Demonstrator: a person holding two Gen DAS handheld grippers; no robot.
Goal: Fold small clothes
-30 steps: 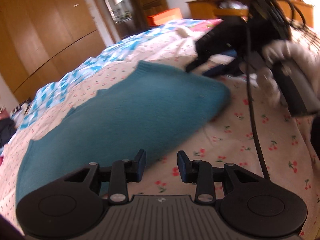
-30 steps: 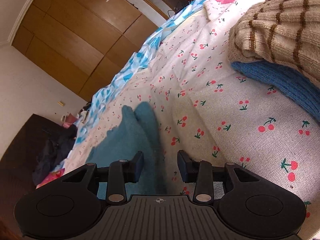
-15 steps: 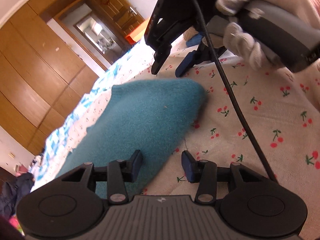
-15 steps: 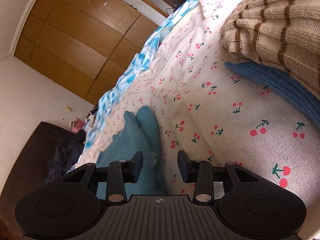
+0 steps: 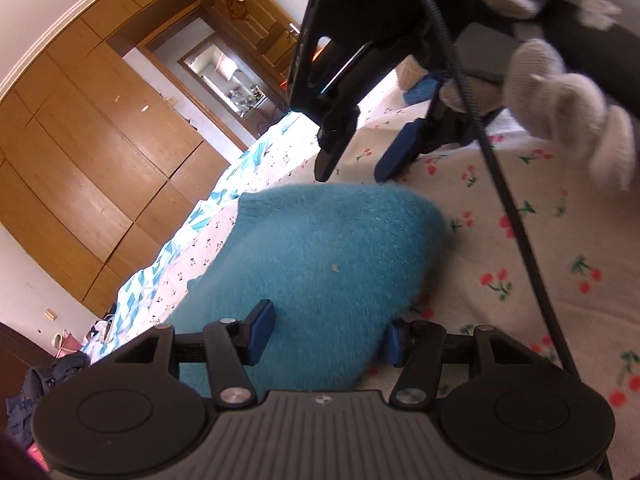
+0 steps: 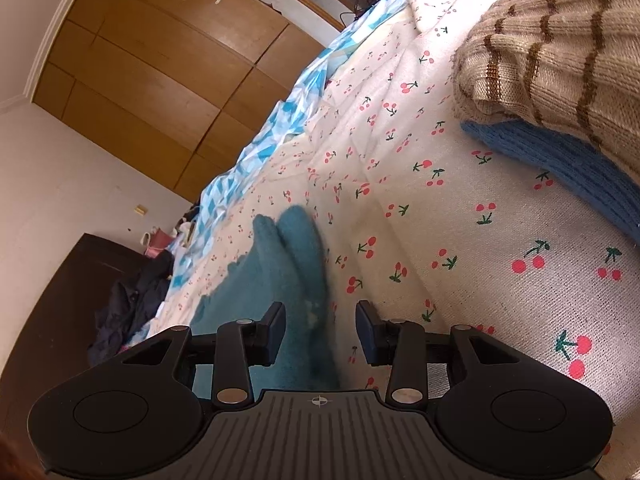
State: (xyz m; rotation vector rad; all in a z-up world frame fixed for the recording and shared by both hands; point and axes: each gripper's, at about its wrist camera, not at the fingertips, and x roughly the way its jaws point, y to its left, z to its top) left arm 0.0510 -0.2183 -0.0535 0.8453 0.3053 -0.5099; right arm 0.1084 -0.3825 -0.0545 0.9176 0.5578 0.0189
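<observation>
I am working in a home bedroom: cherry-print bedsheet (image 6: 460, 216) covering a bed, wooden wardrobe (image 5: 100, 128) lining the wall, folded knitwear (image 6: 560, 60) lying at the bed's edge.

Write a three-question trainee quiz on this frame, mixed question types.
1. True or false: the left gripper has its jaws open either side of the fuzzy teal knit garment.
2. Which lies on top: A) the beige brown-striped knit sweater, B) the blue ribbed knit?
3. Fill in: the white bedsheet has a ___ print.

Key: 1 true; 2 A; 3 cherry.
</observation>
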